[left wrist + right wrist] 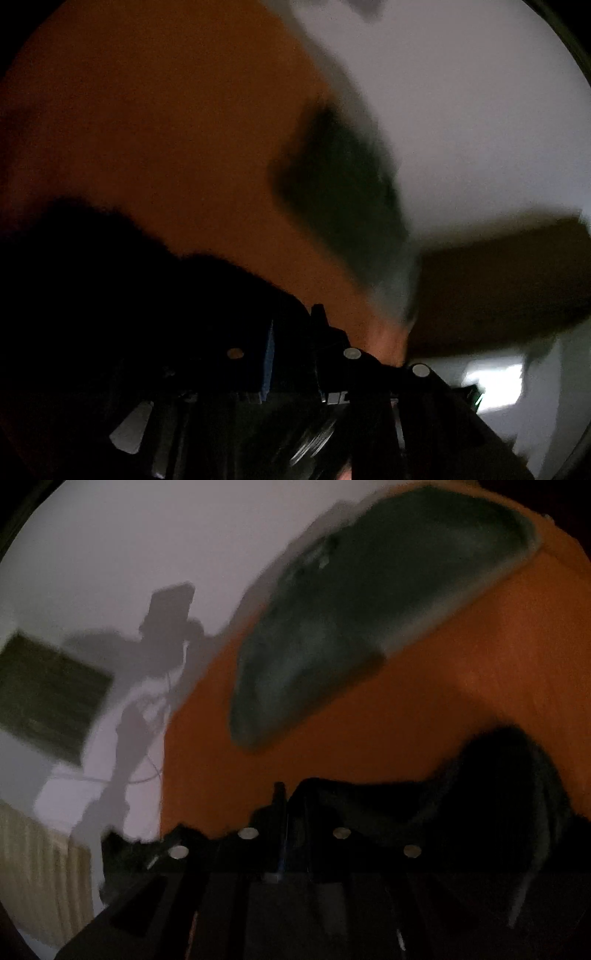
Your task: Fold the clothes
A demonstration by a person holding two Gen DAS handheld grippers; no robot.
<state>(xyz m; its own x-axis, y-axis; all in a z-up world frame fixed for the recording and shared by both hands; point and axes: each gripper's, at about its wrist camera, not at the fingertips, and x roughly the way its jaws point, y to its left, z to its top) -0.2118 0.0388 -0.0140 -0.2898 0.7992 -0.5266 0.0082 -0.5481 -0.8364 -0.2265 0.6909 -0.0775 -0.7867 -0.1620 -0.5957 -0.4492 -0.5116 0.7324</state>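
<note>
A black garment [122, 266] hangs from my left gripper [291, 332], whose jaws are close together and pinch its edge. In the right wrist view the same black cloth [498, 775] drapes over my right gripper [291, 805], whose jaws are also pinched on it. Both views are dark and blurred by motion. A dark green garment [369, 609] lies on an orange surface [443, 701] ahead; it also shows in the left wrist view [340, 177] on the orange surface [147, 129].
A white wall [461, 110] stands behind the orange surface. In the right wrist view a dark rectangular panel [48, 698] hangs on the wall [110, 535], with thin white cables [155, 709] and a ribbed beige object [40, 878] at lower left.
</note>
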